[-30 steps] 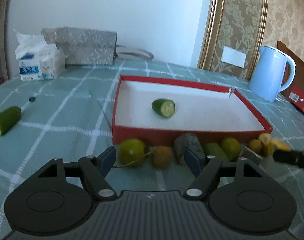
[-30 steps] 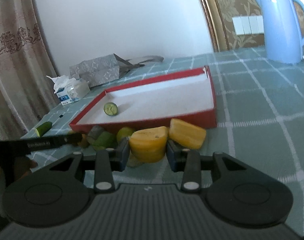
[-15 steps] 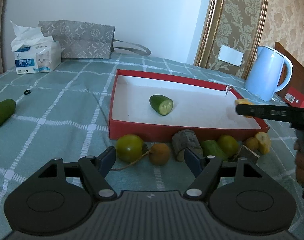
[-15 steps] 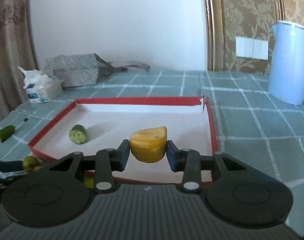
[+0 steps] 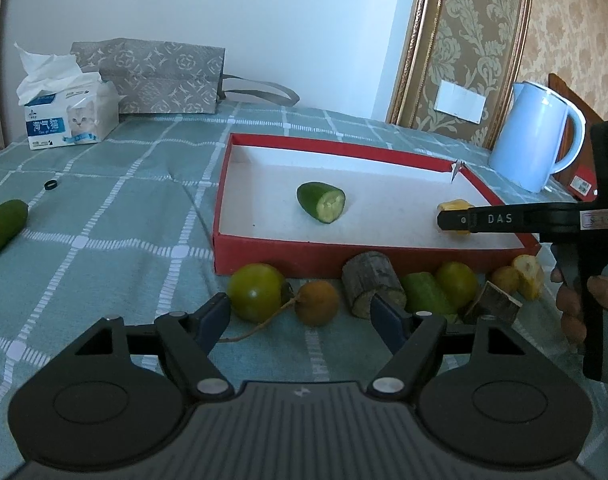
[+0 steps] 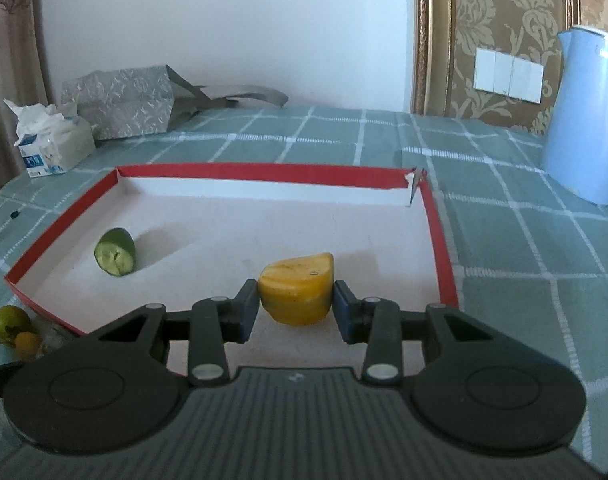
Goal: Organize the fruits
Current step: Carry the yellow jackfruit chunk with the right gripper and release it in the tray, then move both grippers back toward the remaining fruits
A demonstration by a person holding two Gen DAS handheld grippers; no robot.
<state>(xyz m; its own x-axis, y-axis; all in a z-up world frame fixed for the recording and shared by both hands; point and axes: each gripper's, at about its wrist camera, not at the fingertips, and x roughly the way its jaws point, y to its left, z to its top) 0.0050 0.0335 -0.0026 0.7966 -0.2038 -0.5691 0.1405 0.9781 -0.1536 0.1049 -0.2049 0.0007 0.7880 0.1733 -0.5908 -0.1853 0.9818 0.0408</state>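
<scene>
Placing step: right gripper clenched on yellow fruit chunk inside red tray; release next. Left gripper released.

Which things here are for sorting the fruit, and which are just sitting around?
For the job: yellow fruit chunk in the right claw, cut green cucumber piece, red shallow box, round green fruit.
Lying about: pale blue kettle, tissue pack, grey patterned bag.

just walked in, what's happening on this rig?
Fruit sorting into the red tray. The right gripper is shut on a yellow fruit chunk over the tray floor, not yet released. One cucumber piece is already inside. The left gripper hangs open near the fruit row in front of the tray.
</scene>
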